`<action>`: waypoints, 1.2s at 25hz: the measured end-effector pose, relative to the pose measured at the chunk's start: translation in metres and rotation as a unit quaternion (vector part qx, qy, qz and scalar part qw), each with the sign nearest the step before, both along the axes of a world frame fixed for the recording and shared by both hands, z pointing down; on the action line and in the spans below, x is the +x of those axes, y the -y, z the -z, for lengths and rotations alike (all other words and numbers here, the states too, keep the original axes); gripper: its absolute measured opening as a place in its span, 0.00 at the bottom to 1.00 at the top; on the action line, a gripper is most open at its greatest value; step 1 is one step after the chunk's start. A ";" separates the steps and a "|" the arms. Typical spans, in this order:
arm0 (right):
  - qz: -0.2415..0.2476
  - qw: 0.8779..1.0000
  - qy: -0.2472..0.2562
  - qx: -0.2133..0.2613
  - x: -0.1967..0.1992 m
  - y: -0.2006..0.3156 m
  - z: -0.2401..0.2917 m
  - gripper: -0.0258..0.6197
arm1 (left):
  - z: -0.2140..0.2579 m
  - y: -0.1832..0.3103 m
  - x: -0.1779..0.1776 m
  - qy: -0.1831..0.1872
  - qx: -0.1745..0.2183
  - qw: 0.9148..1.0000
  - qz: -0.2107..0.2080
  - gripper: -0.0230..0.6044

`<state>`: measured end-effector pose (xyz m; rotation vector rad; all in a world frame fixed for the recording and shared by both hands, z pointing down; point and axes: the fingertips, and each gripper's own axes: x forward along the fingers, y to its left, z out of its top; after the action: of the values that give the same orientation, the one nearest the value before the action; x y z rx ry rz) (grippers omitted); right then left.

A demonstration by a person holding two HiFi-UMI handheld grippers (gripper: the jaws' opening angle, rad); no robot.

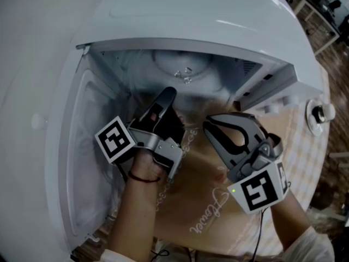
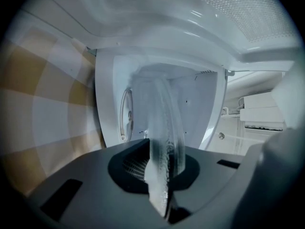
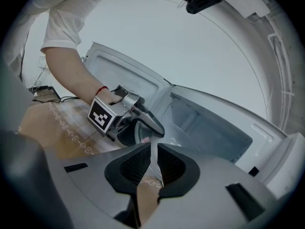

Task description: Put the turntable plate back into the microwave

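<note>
The clear glass turntable plate point(image 1: 182, 70) hangs at the mouth of the open white microwave point(image 1: 218, 15), most of it inside the cavity. My left gripper point(image 1: 168, 94) is shut on its near rim. In the left gripper view the plate point(image 2: 159, 128) stands edge-on between the jaws point(image 2: 159, 163), with the cavity behind it. My right gripper point(image 1: 210, 125) hovers just right of the left one, in front of the opening, shut with nothing between its jaws point(image 3: 153, 149). The right gripper view shows the left gripper point(image 3: 157, 127) at the cavity's edge.
The microwave door point(image 1: 82, 146) stands swung open at the left. A control panel point(image 1: 272, 86) and a knob point(image 1: 319, 112) sit at the right. A brown cloth with lettering point(image 1: 207, 212) covers the table below the opening, beside checked cloth point(image 1: 305, 162).
</note>
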<state>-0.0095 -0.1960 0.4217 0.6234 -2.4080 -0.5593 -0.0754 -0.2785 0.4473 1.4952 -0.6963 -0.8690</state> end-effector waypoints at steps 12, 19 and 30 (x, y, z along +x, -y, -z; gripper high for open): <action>0.012 0.980 -0.173 0.097 0.004 -0.004 -0.014 0.23 | 0.000 0.002 0.002 -0.004 -0.002 1.000 -0.001 0.07; 0.018 0.972 -0.206 0.108 0.003 -0.018 -0.030 0.22 | -0.004 -0.016 0.009 -0.006 -0.004 1.000 0.001 0.07; -0.001 0.969 -0.214 0.122 -0.003 0.008 -0.024 0.15 | 0.002 0.010 0.008 0.002 -0.014 1.000 -0.005 0.07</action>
<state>-0.0126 -0.2043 0.4456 0.5396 -1.9490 -0.8984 -0.0671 -0.2883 0.4449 1.4746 -0.7020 -0.8456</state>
